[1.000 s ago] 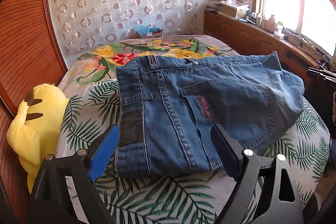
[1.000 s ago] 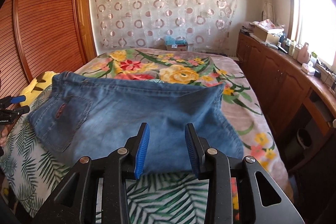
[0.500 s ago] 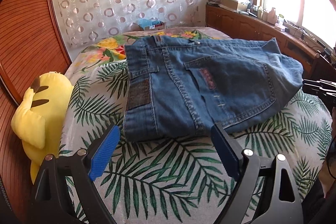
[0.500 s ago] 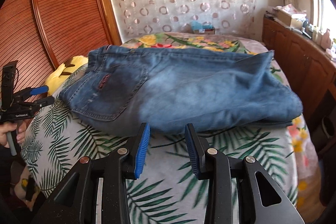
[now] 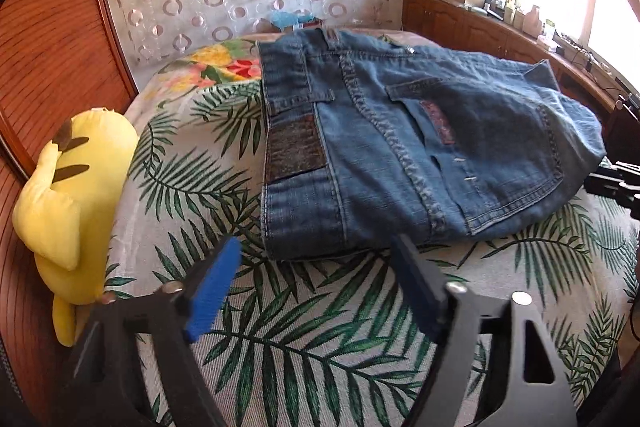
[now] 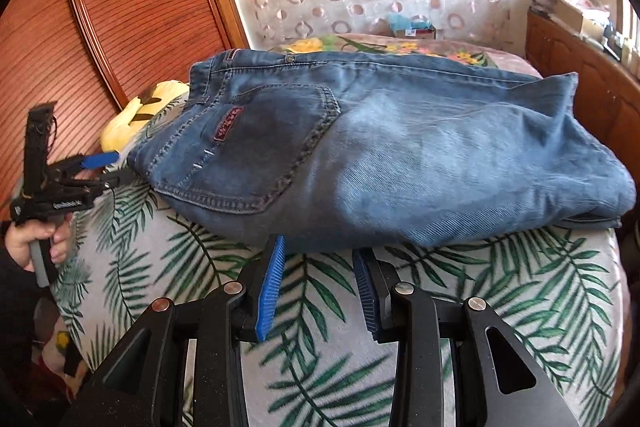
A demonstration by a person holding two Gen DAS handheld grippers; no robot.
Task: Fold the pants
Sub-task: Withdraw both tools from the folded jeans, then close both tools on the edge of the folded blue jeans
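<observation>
Folded blue jeans (image 5: pixel 400 131) lie flat on the palm-leaf bed cover (image 5: pixel 320 339), waistband to the left, back pocket up. My left gripper (image 5: pixel 316 247) hovers just short of their near waistband edge. Its jaws are closing, with no cloth pinched between the pads. The right wrist view shows the same jeans (image 6: pixel 400 147) from their long side. My right gripper (image 6: pixel 320 245) hangs partly open at the near folded edge, holding nothing. That view also catches the left gripper (image 6: pixel 114 169) at the waistband end, held by a hand (image 6: pixel 40 239).
A yellow plush toy (image 5: pixel 68 195) sits at the bed's left edge against a slatted wooden wardrobe (image 5: pixel 48 27). A small box (image 5: pixel 296 21) stands at the far end by the curtain. A wooden cabinet (image 5: pixel 480 27) runs along the right under the window.
Both grippers have drawn back from over the jeans, so leaf-print cover now shows beneath them. The left jaws have narrowed. The right jaws keep the same gap.
</observation>
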